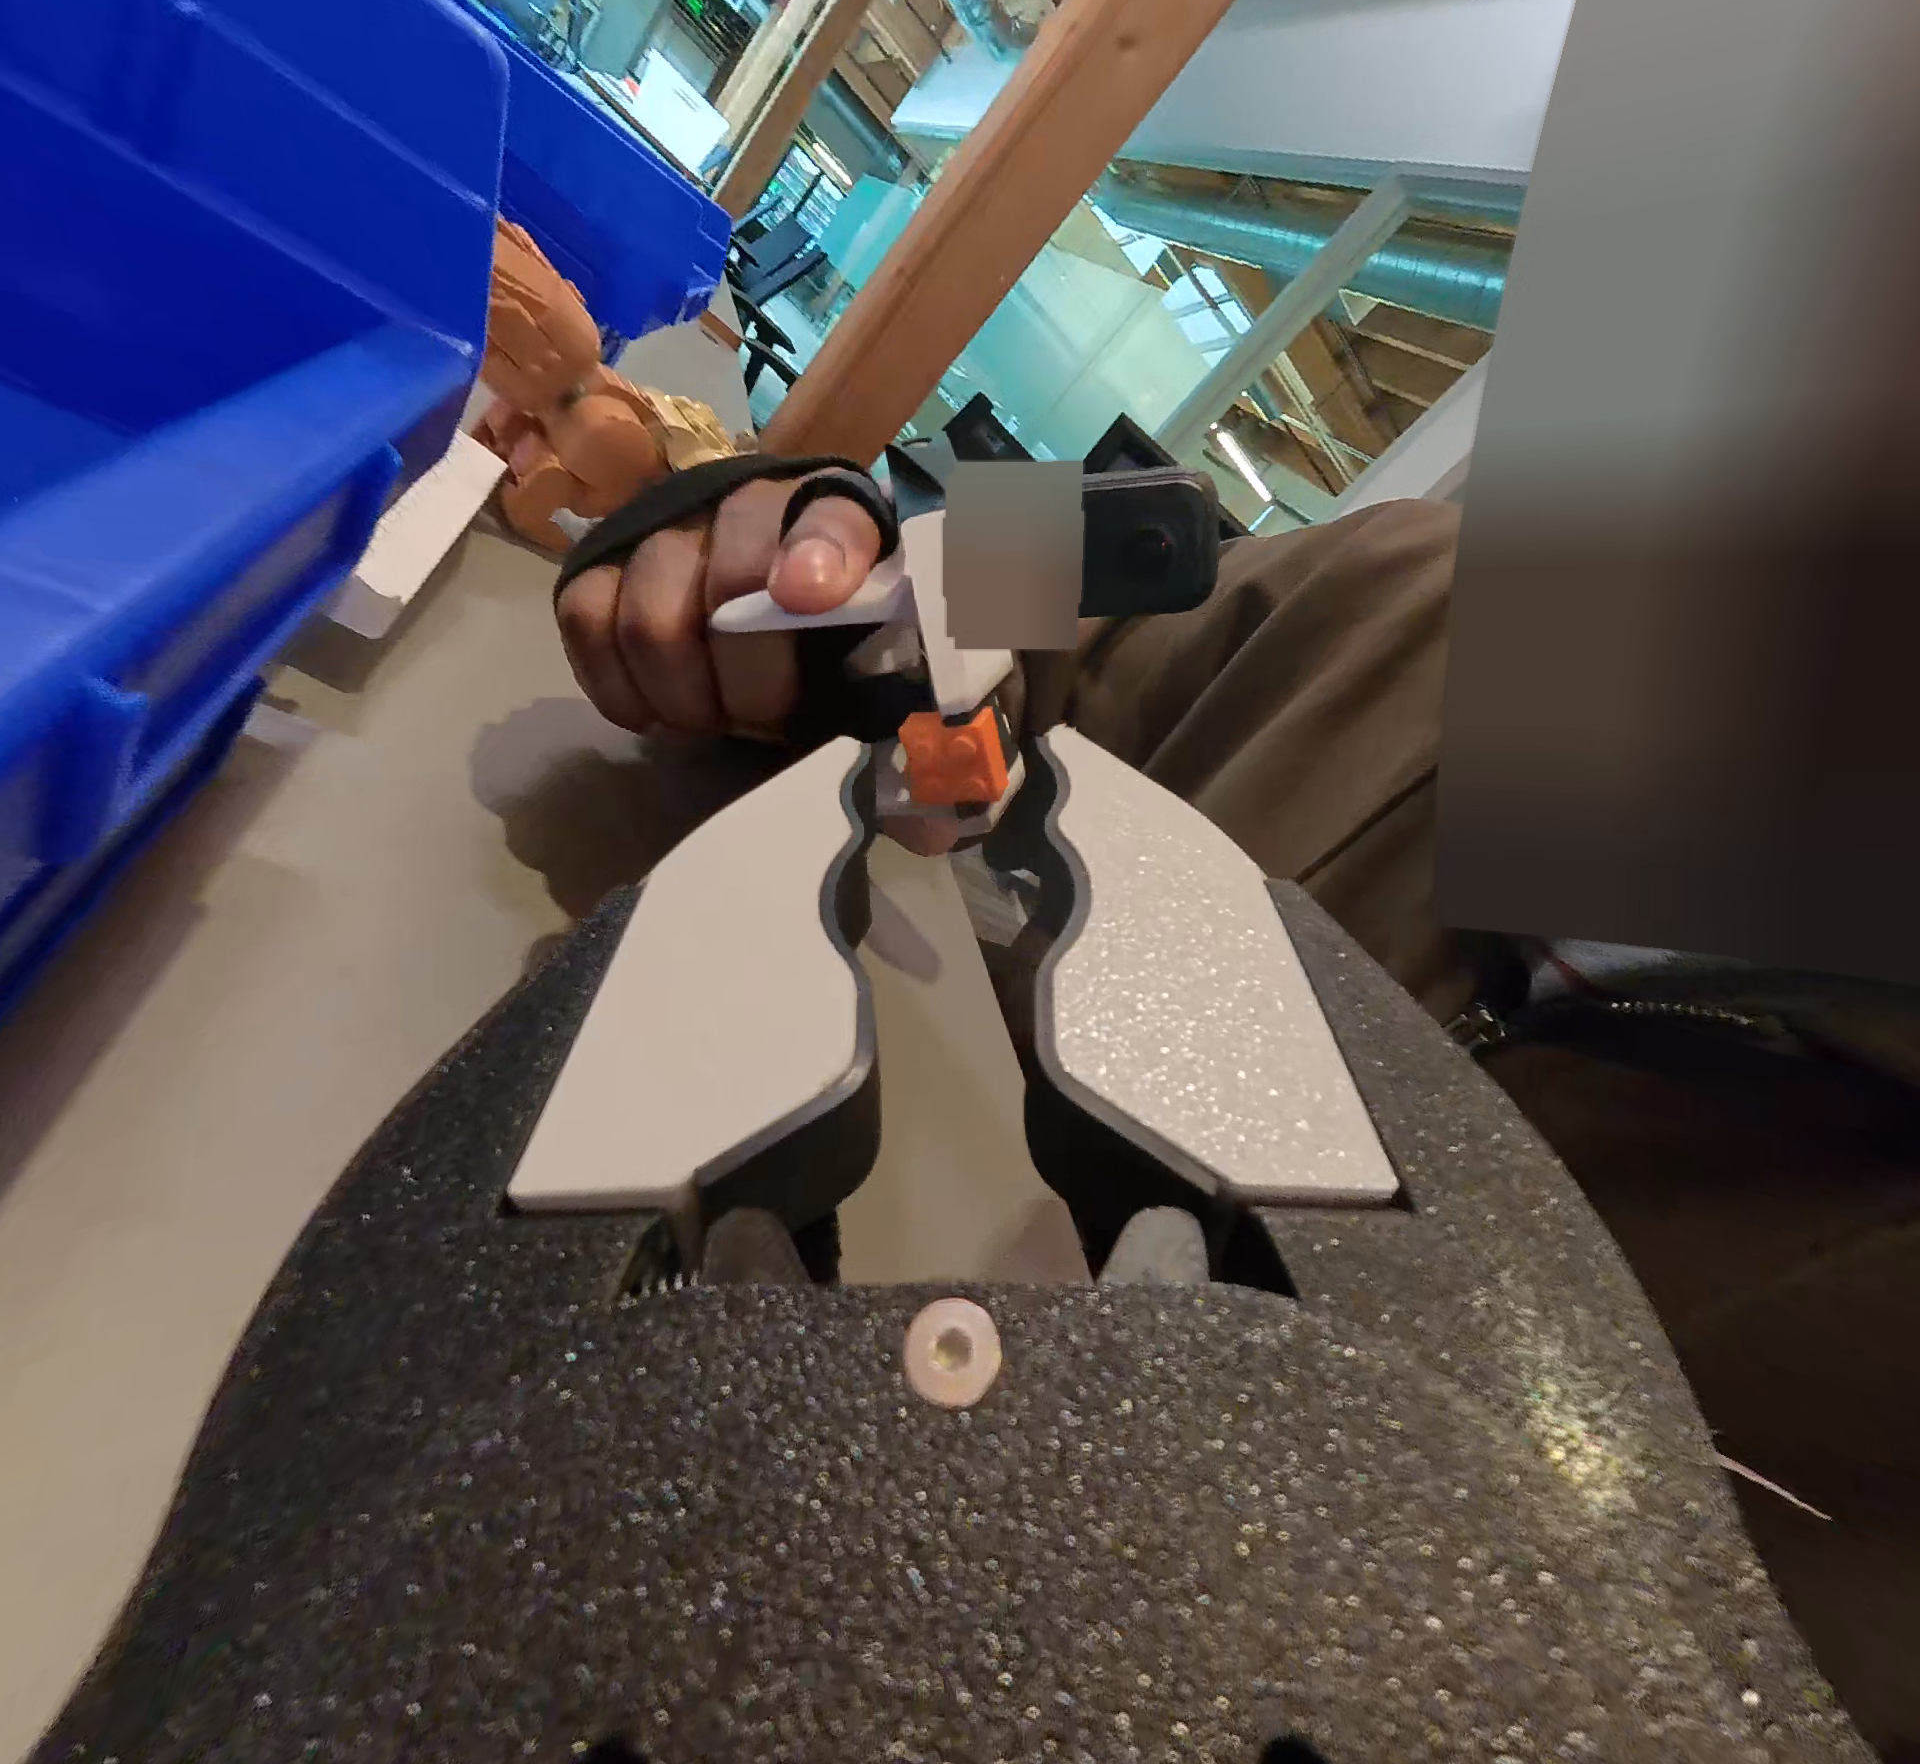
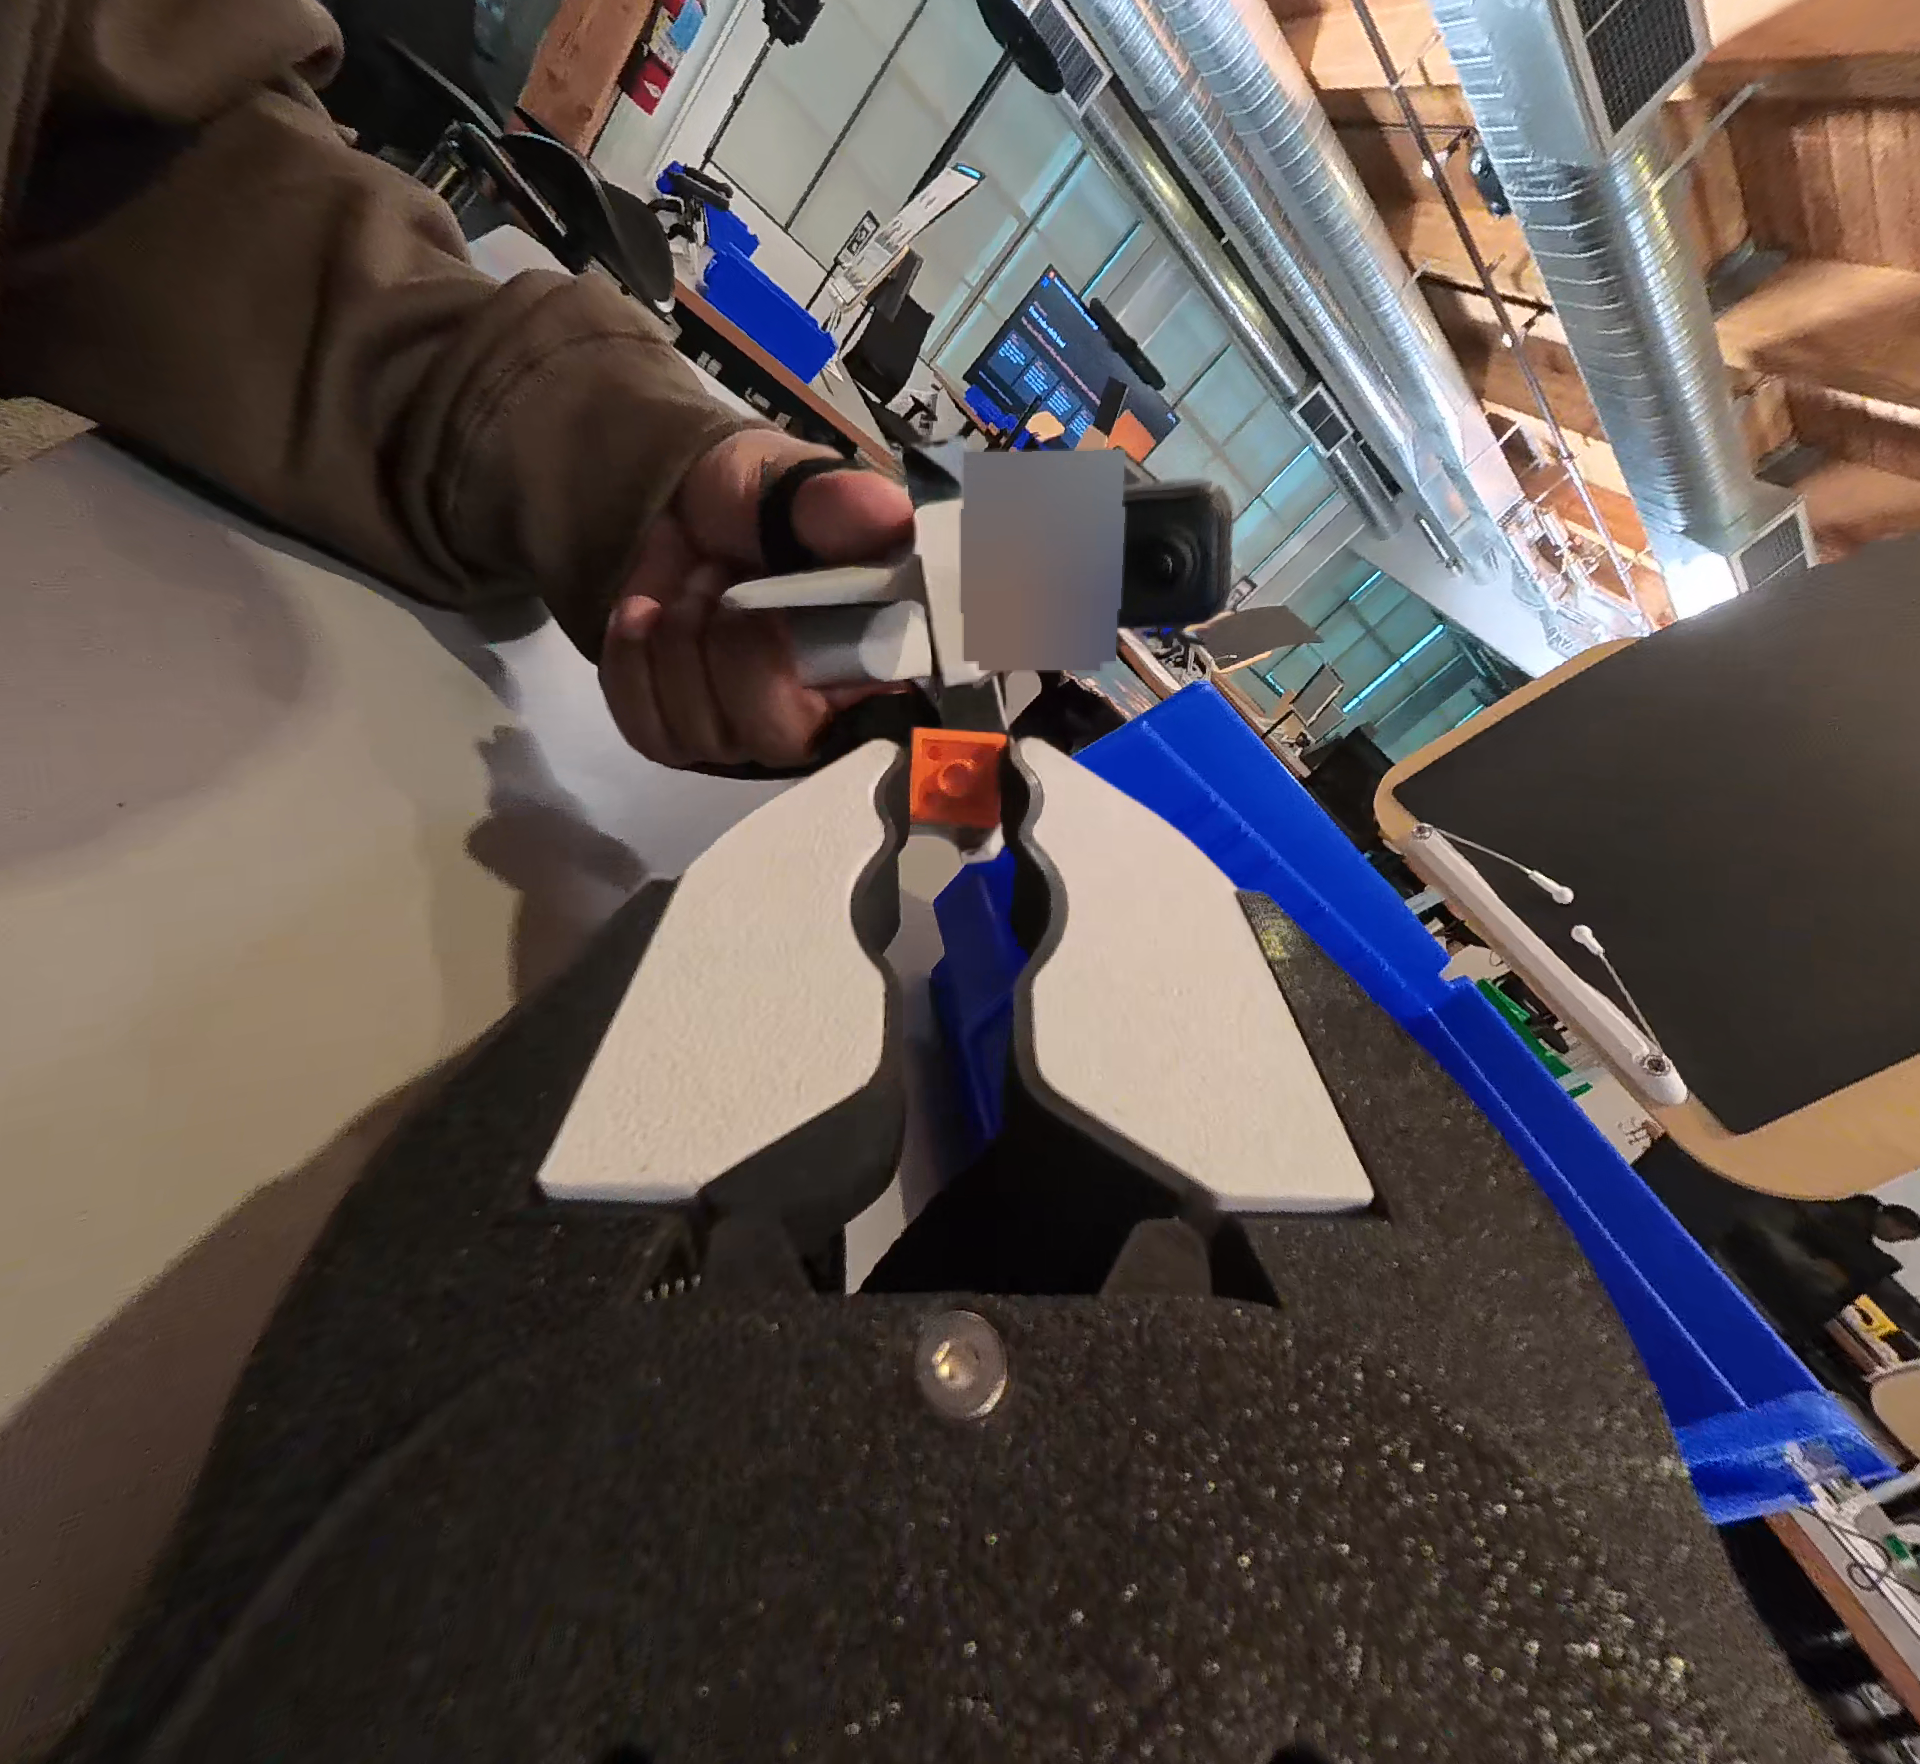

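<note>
Gripping an orange toy brick [image 2: 956, 777] between its fingers, the right gripper [image 2: 954, 779] meets the left gripper [image 1: 951, 769] tip to tip above the pale worktop [image 1: 260, 935]. From the left wrist view the same brick sits at the left gripper's fingertips, which look narrowly parted; whether they pinch it cannot be told. Blue bins [image 1: 208, 260] stand alongside, a brown figurine [image 1: 551, 364] between them.

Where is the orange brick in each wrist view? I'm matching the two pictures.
Left wrist view: orange brick centre, just beyond this gripper's tips, in the far gripper.
Right wrist view: orange brick centre, between this gripper's tips.
Shared landmark: blue bin.
</note>
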